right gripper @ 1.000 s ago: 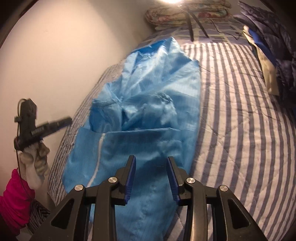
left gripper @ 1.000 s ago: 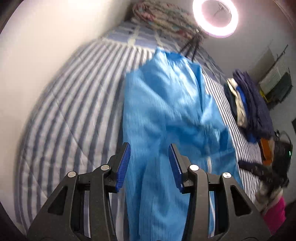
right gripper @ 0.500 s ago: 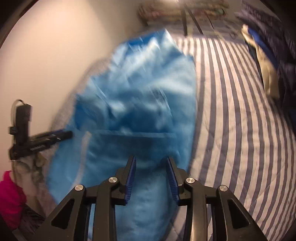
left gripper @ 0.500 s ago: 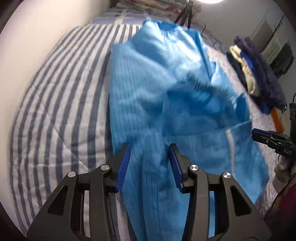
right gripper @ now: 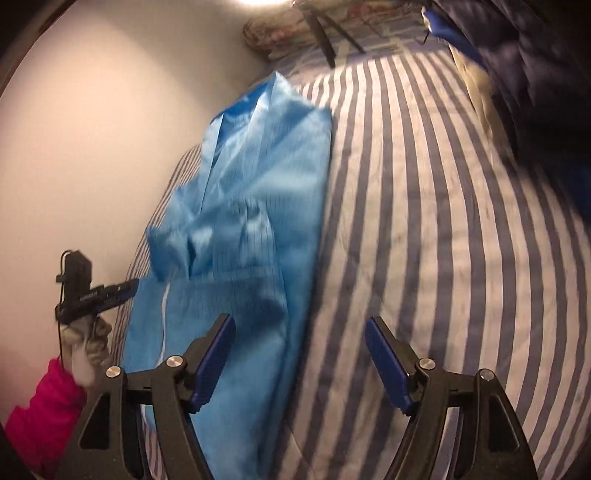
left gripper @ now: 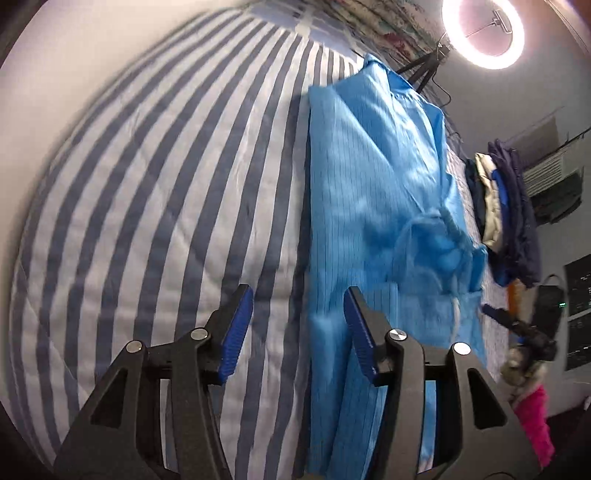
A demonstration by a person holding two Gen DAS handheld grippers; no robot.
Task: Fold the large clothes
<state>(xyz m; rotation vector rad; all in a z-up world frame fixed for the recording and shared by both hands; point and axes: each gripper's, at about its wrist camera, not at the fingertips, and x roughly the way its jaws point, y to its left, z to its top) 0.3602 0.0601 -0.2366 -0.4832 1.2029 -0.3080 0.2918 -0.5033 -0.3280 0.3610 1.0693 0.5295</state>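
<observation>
Lying lengthwise on the striped bed [left gripper: 155, 206], collar toward the head end and hem toward the near edge, blue garment [left gripper: 373, 206] already narrowed into a long strip. Straddling its long edges near the hem: left gripper [left gripper: 298, 334] half-wide, right gripper [right gripper: 300, 363] wide, jaws of both just opened, nothing pinched. Seen only from the left wrist: ring light [left gripper: 484, 31]; only from the right: gloved left hand [right gripper: 85, 341].

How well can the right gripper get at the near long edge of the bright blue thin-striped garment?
Probably yes. The right gripper is open, nothing lies between its jaws, and the blue garment's folded edge sits just ahead on the striped bedcover, uncovered.
</observation>
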